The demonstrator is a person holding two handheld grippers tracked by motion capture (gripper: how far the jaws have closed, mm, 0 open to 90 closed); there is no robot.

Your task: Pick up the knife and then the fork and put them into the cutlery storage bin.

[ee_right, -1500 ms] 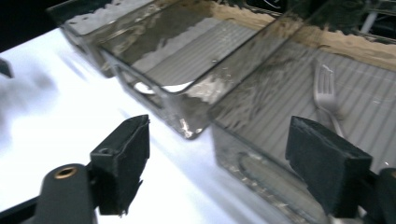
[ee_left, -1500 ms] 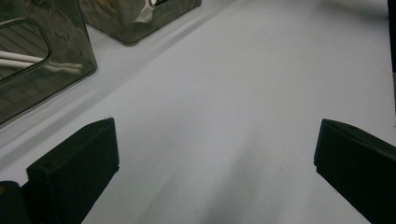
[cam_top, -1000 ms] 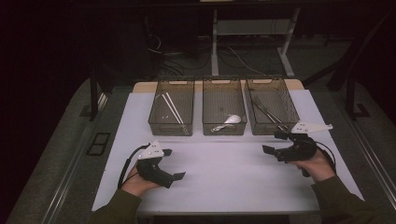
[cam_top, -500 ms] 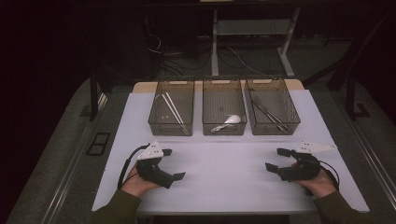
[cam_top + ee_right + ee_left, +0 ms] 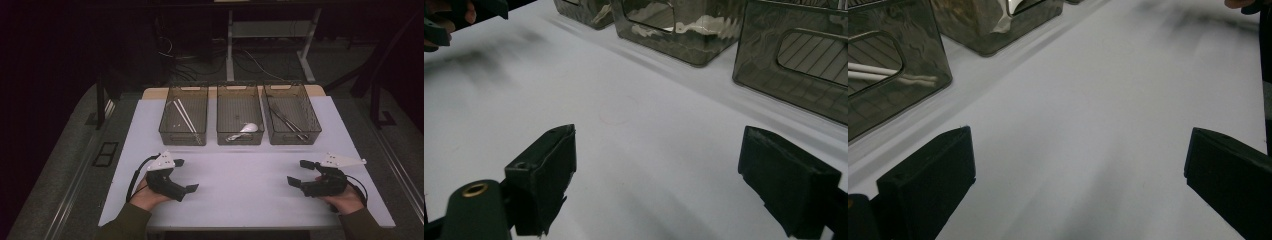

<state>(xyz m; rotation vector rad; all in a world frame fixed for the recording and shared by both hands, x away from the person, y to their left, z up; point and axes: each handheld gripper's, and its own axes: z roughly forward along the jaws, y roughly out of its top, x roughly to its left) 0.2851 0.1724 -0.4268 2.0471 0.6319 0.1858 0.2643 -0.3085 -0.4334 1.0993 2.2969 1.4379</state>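
A: What moved? 
B: The right gripper has drawn back from the right bin to the lower right, fingers spread, empty.

A: The other? 
B: The left gripper, lower left on the smooth white worktop, fingers spread.

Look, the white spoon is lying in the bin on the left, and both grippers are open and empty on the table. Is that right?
Not quite. The white spoon lies in the middle bin, not the left one; the high view shows it. The left bin holds pale sticks instead. The rest is right: the left gripper and right gripper are both open and empty.
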